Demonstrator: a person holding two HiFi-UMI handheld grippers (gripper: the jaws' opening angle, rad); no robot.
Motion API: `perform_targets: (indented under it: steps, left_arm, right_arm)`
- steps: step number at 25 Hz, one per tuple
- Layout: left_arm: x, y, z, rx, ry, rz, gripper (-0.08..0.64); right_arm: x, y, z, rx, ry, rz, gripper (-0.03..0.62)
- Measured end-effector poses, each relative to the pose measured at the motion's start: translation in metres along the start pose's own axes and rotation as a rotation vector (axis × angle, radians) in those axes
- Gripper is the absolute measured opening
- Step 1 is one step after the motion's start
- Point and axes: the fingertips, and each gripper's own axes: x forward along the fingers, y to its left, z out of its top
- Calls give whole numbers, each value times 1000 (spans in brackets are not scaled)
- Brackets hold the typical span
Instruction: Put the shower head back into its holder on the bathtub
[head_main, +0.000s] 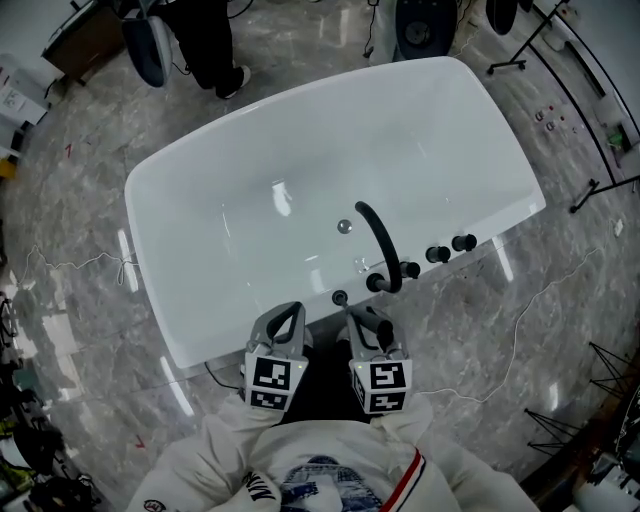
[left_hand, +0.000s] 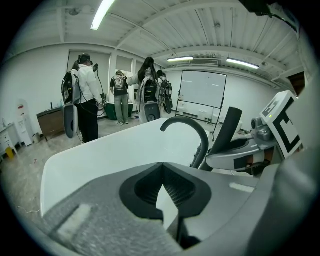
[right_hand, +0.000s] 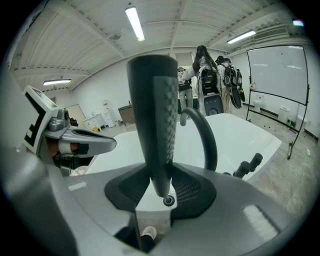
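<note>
A white bathtub (head_main: 200, 190) fills the middle of the head view. On its near rim sits a small round black holder (head_main: 339, 297), also seen just below the shower head's lower tip (right_hand: 169, 201). My right gripper (head_main: 368, 318) (right_hand: 162, 172) is shut on the dark grey shower head (right_hand: 155, 100) (head_main: 376, 323), which stands up between the jaws, just right of the holder. My left gripper (head_main: 289, 308) (left_hand: 161, 167) hovers beside it at the rim; its tips meet with nothing between them. The left gripper view shows the shower head (left_hand: 227, 129) at its right.
A black arched tap (head_main: 381, 240) (left_hand: 192, 127) (right_hand: 207, 140) rises from the rim just beyond the holder, with black knobs (head_main: 437, 254) (right_hand: 248, 166) to its right. Several people (left_hand: 85, 95) stand past the tub's far end. Stands and cables lie on the marble floor (head_main: 560, 330).
</note>
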Motion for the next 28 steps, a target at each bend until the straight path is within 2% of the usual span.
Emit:
perform_targets:
  steps: [10,28]
  left_arm:
    - [15,11,-22,4,6,2,-1]
    - [48,4,-60,-50,27,-16,0]
  right_arm:
    - [14,-3,-14,-15,7,-27,137]
    - [42,4,-40,-63,5,-35,137]
